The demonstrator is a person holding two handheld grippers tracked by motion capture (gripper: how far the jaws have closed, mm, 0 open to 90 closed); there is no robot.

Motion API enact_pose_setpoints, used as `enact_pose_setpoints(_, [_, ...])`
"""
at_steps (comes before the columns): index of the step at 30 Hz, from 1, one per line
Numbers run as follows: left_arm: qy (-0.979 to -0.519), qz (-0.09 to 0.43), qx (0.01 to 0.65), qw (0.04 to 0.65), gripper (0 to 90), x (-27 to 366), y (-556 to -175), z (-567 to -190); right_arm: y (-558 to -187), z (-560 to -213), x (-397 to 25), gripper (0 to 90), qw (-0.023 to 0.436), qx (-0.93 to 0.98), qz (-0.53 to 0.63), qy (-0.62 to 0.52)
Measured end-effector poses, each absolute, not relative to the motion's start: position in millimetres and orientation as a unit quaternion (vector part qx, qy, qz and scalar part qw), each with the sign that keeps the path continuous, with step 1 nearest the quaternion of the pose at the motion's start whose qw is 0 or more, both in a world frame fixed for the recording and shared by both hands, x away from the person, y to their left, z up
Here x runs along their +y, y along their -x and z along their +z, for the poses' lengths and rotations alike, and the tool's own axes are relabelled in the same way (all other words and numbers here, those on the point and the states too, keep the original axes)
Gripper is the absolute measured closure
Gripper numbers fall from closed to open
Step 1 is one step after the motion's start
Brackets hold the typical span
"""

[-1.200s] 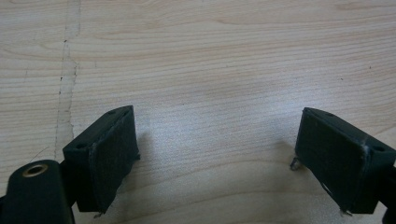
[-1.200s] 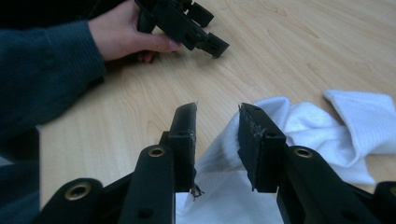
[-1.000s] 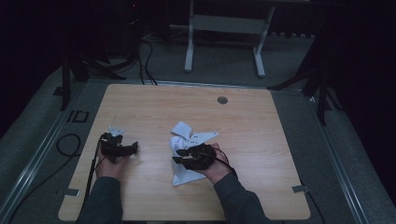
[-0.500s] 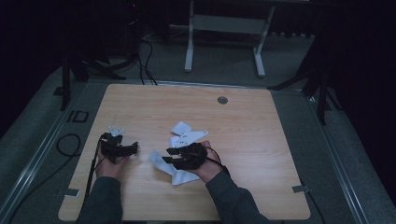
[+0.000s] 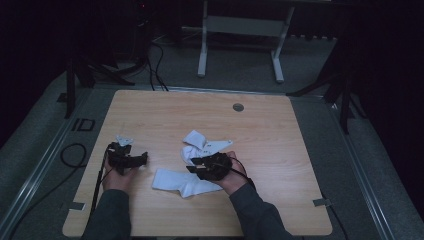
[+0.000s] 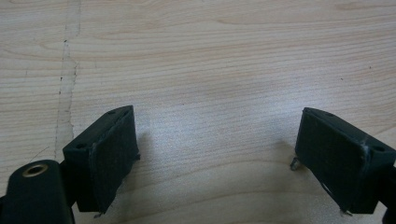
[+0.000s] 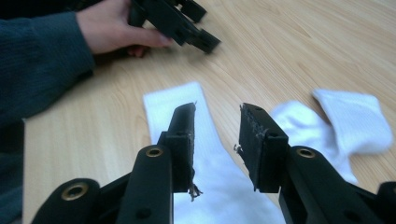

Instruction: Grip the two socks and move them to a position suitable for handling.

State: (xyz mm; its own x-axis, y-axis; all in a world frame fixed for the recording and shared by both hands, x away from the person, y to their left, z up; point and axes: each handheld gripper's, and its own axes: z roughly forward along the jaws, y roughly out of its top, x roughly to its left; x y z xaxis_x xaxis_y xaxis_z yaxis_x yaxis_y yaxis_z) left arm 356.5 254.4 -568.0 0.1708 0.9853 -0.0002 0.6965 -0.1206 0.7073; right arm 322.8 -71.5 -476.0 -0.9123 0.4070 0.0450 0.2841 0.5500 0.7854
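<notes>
Lower the right gripper (image 7: 217, 126), jaws parted above the flat white sock (image 7: 205, 154), onto its middle and clench squarely; left gripper (image 6: 217, 154) waiting released over bare bench (image 6: 210, 56).

I see the wooden desk (image 5: 150, 115) mid-frame, a round grommet (image 5: 238, 107) near its upper edge, and a white metal stand (image 5: 240, 30) at the top.

Readable marking: "ID" in dark letters on grey floor mat (image 5: 83, 124), just left of surface (image 5: 150, 115). Small dark marks on white sock (image 5: 207, 145), too blurred to read. No other text, brand, number legible.
</notes>
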Motion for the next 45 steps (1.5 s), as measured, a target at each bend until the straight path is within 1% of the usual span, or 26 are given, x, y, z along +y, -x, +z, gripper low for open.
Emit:
enact_pose_setpoints(5, [-0.707,0.247,0.595,0.293,13.0,254,-357,-568,-327,-483,-84,66.7,0.081,0.879,0.421,-0.209])
enact_pose_setpoints(8, [-0.707,0.247,0.595,0.293,13.0,254,-357,-568,-331,-495,-99,70.9,0.095,0.882,0.400,-0.228])
enact_pose_setpoints(9, [-0.707,0.247,0.595,0.293,13.0,254,-357,-568,-331,-495,-99,70.9,0.095,0.882,0.400,-0.228])
enact_pose_setpoints(10, [-0.707,0.247,0.595,0.293,13.0,254,-357,-568,-333,-502,-108,76.0,0.101,0.884,0.388,-0.240])
enact_pose_setpoints(11, [-0.707,0.247,0.595,0.293,13.0,254,-357,-568,-333,-502,-108,76.0,0.101,0.884,0.388,-0.240])
enact_pose_setpoints(13, [-0.707,0.247,0.595,0.293,13.0,254,-357,-568,-336,-513,-123,81.1,0.110,0.886,0.369,-0.260])
enact_pose_setpoints(21, [-0.707,0.247,0.595,0.293,13.0,254,-357,-568,-341,-538,-150,85.7,0.134,0.890,0.315,-0.301])
enact_pose_setpoints(27, [-0.708,0.246,0.594,0.292,13.0,255,-357,-568,-337,-546,-165,86.5,0.136,0.886,0.304,-0.322])
enact_pose_setpoints(39, [-0.708,0.246,0.594,0.292,13.0,255,-357,-568,-326,-546,-184,86.4,0.131,0.884,0.297,-0.337])
enact_pose_setpoints(42, [-0.708,0.246,0.594,0.292,13.0,255,-356,-568,-325,-542,-187,84.7,0.132,0.880,0.305,-0.339])
enact_pose_setpoints(45, [-0.708,0.246,0.594,0.292,13.0,255,-356,-568,-326,-535,-187,80.6,0.140,0.876,0.314,-0.338])
